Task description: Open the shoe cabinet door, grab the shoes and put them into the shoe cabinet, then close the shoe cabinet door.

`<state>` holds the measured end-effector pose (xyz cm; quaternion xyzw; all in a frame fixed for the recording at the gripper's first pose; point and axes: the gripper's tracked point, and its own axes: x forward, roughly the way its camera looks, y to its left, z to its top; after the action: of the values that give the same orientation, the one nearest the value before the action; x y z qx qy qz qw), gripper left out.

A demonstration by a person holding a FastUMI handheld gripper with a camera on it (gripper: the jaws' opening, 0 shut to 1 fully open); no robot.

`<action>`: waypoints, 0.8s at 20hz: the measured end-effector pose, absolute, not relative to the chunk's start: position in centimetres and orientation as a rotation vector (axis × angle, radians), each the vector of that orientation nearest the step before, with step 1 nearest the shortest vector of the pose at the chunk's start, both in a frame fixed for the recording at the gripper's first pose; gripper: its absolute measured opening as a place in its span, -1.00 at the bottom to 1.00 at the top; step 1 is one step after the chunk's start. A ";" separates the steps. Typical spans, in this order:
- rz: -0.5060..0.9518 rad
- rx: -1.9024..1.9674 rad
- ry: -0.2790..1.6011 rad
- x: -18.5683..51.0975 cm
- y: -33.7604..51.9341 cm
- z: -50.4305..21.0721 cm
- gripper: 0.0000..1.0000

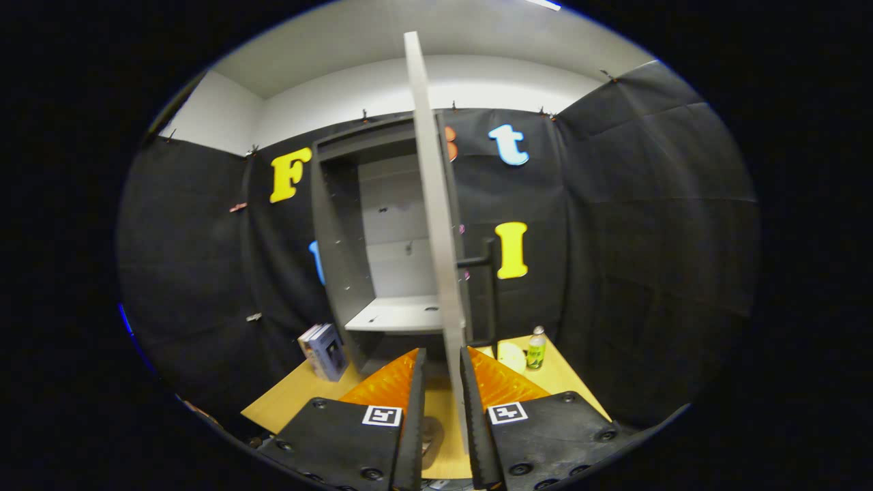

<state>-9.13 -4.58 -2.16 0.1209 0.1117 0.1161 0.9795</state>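
The grey shoe cabinet (341,273) stands on the wooden table against the back wall, and its inside shelf (399,315) is bare. Its door (431,177) is swung wide and seen edge-on, running straight toward me. A black bar handle (490,293) sits on the door's right face. My gripper (442,354) is open, its two fingers astride the door's lower edge; the door lies close against the right finger (472,395), with a gap to the left one. A blurred brownish shape (431,436), possibly a shoe, lies on the table low between the fingers.
Some books (324,351) lean beside the cabinet's left foot. A small green bottle (537,348) and a pale round object (510,356) stand on the table (573,382) right of the door. Black cloth walls close in the left and right sides.
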 end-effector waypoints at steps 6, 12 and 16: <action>0.310 0.283 0.484 -9.5 3.4 -12.0 0.43; 0.314 0.244 0.733 -8.9 8.0 -24.0 0.97; 0.303 0.221 0.832 -8.1 10.0 -30.9 0.97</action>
<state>-8.13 10.02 -30.89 0.1068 0.4016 0.1463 0.8977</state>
